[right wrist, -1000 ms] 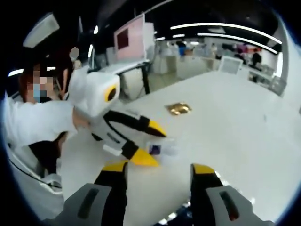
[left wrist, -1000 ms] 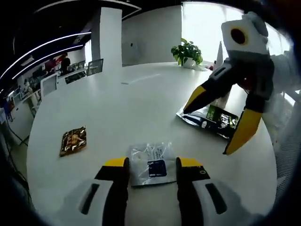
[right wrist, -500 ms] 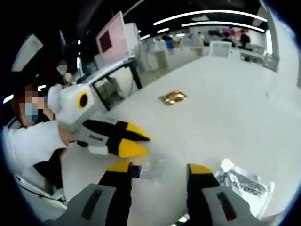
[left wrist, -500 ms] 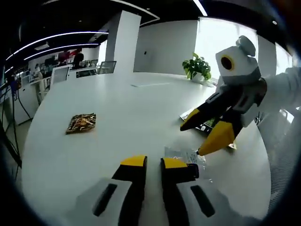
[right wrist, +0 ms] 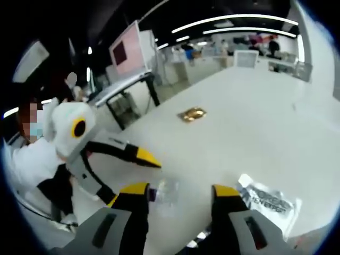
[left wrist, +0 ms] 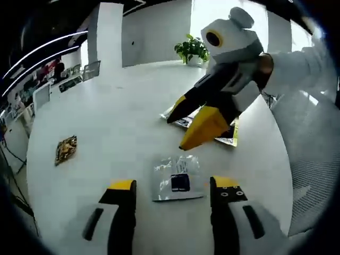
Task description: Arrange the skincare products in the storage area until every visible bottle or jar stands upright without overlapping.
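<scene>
A small clear packet (left wrist: 178,178) with a dark blue item inside lies flat on the white table (left wrist: 122,106). It sits just ahead of my left gripper (left wrist: 173,186), which is open, between its two yellow tips. My right gripper (left wrist: 186,130) comes in from the right, open and hovering just beyond the packet. In the right gripper view the same clear packet (right wrist: 166,192) lies near my right gripper (right wrist: 179,191), whose jaws stand apart and empty. One yellow fingertip (right wrist: 146,157) of the left gripper reaches in from the left.
A dark printed packet (left wrist: 229,139) lies under the right gripper, partly hidden. A silvery printed packet (right wrist: 265,201) lies at the right. A gold packet (left wrist: 66,149) (right wrist: 191,113) lies farther off. A potted plant (left wrist: 192,50) stands at the table's far edge. A person's white sleeve (right wrist: 26,159) is close.
My left gripper, nearly shut half a second ago, now stands wide open with the clear packet between its tips. The right gripper has come closer over the packets.
</scene>
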Tool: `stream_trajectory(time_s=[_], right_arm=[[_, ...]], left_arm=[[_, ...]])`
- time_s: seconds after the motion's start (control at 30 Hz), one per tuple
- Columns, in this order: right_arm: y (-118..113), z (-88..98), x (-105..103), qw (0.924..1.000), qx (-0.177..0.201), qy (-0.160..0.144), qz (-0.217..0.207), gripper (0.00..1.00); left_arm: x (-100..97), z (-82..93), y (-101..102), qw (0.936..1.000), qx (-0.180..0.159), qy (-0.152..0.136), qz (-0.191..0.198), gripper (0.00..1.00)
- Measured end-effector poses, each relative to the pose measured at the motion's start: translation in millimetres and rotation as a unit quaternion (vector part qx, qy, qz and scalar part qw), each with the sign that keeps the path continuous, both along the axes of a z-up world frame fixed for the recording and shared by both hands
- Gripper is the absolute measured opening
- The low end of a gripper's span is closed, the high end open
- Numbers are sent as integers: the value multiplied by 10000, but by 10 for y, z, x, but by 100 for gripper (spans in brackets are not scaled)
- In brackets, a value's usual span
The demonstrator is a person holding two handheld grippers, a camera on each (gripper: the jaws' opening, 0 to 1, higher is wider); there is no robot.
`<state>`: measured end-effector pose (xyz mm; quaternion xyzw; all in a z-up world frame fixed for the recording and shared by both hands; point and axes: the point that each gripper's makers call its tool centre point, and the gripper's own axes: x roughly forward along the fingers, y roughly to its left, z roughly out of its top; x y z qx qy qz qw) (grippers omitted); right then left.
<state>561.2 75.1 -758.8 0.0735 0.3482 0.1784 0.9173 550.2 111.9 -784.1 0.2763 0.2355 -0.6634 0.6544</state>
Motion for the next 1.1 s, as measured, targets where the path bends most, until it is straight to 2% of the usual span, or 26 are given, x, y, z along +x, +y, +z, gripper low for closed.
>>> stream_trajectory(time_s=[0.03, 0.17, 0.2, 0.27, 0.47, 0.6, 0.67, 0.77, 0.93, 1.1], right_arm=[[0, -1, -5, 10000, -8, 5, 5, 45], [-9, 12, -29, 10000, 3, 9, -15, 45], [-10, 14, -35, 10000, -1, 10, -17, 45], [-28, -2, -15, 10000, 0, 31, 4, 45], [22, -56, -107, 9997, 82, 185, 96, 45], [62, -82, -156, 9992, 249, 282, 129, 41], [89, -113, -180, 9987, 308, 373, 155, 37], [134, -180, -208, 9980, 335, 491, 220, 38], [206, -223, -222, 9964, 527, 614, 244, 35], [244, -226, -156, 9956, 656, 623, 231, 31]], left_arm=[[-18, 31, -43, 10000, -44, 59, 23, 55], [-68, -2, -53, 9990, 439, 48, -113, 53], [31, -22, -68, 9983, 569, 60, -148, 52], [63, -37, -87, 9970, 750, 60, -201, 53], [68, -70, -118, 9943, 1024, 86, -276, 50], [123, -77, -112, 9961, 857, 183, -97, 40], [111, -88, -105, 9966, 793, 167, -118, 40], [118, -94, -103, 9975, 686, 180, -76, 39], [100, -75, -101, 9998, -32, 201, -33, 38], [102, -80, -66, 9978, -571, 283, 171, 37]])
